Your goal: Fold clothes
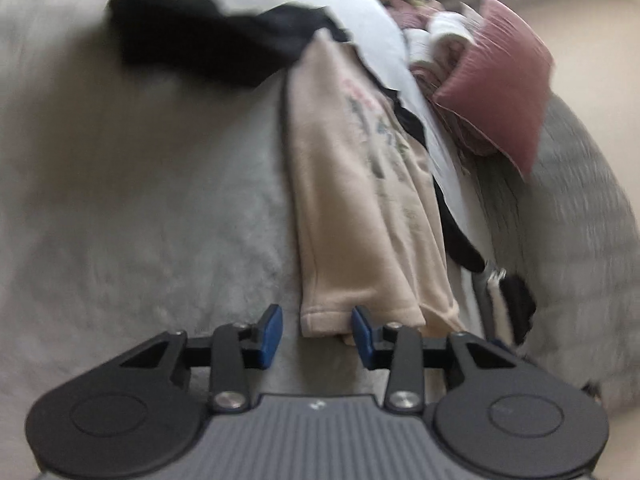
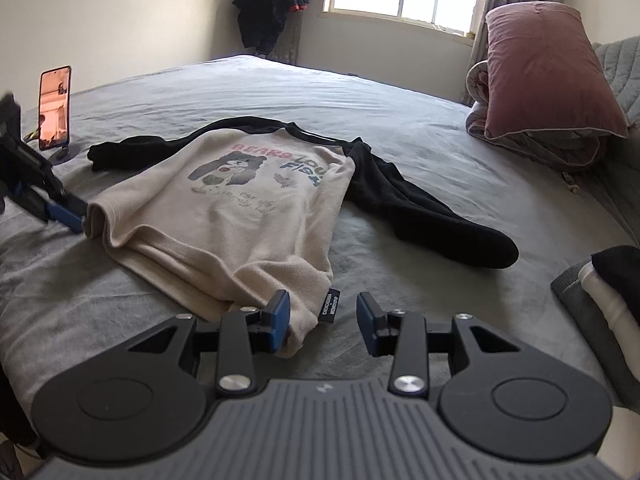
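A cream sweatshirt [image 2: 224, 216] with black sleeves and a bear print lies spread face up on the grey bed [image 2: 280, 92]. One black sleeve [image 2: 432, 216] stretches to the right, the other [image 2: 132, 152] to the back left. My right gripper [image 2: 323, 318] is open at the hem's near corner, with the corner and its black label between the jaws. My left gripper [image 1: 317, 334] is open at the other hem corner of the sweatshirt [image 1: 360, 200], which lies between the blue pads. The left gripper also shows in the right wrist view [image 2: 66, 212], at the sweatshirt's left hem corner.
A pink pillow [image 2: 548, 72] rests on a rolled quilt at the bed's right. A phone on a stand [image 2: 55, 104] is at the far left. Folded clothes [image 2: 600, 292] lie at the right edge. Dark clothes [image 2: 276, 0] hang by the window.
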`<state>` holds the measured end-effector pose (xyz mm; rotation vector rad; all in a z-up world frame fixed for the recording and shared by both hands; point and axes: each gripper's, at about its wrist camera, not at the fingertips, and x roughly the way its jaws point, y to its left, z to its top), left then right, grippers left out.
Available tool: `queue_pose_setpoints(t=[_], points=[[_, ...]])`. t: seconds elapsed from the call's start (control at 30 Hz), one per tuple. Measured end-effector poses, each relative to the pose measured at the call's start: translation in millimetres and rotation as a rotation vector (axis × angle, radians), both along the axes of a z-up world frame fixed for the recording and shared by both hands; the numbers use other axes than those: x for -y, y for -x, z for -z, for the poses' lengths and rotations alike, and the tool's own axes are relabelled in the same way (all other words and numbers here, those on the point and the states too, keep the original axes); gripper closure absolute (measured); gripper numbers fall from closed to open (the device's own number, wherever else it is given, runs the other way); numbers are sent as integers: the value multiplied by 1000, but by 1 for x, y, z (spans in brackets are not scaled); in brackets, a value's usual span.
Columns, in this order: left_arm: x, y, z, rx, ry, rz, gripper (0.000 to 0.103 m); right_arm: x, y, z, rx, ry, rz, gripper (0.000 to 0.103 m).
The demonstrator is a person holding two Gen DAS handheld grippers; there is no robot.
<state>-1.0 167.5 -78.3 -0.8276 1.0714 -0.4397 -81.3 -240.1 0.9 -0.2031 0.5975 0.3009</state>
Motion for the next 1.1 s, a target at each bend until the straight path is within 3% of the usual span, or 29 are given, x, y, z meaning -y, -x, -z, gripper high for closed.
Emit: queue_pose_setpoints(t=[0.07, 0.23, 0.27, 0.33, 0.57, 0.77, 0.87, 1.1], points=[[4, -1, 2, -15, 17, -27, 66, 0, -1, 1, -3, 0, 3, 62], [24, -1, -3, 18, -39, -41, 68, -1, -3, 4, -15, 5, 7, 62], [27, 0, -4, 25, -54, -48, 70, -1, -4, 5, -18, 5, 8, 62], [29, 1, -5, 28, -98, -69, 90, 0, -6, 7, -25, 3, 18, 62], [8, 12, -30, 72, -195, -75, 92, 16, -14, 6, -45, -55, 82, 62], [-37, 28, -41, 107, -317, -147, 93, 31, -22, 7, -106, -184, 129, 62], [-49, 31, -36, 101, -331, -163, 94, 39, -28, 10, -159, -274, 161, 62], [-48, 31, -43, 133, -373, -152, 94, 62, -50, 34, -414, -601, 271, 62]])
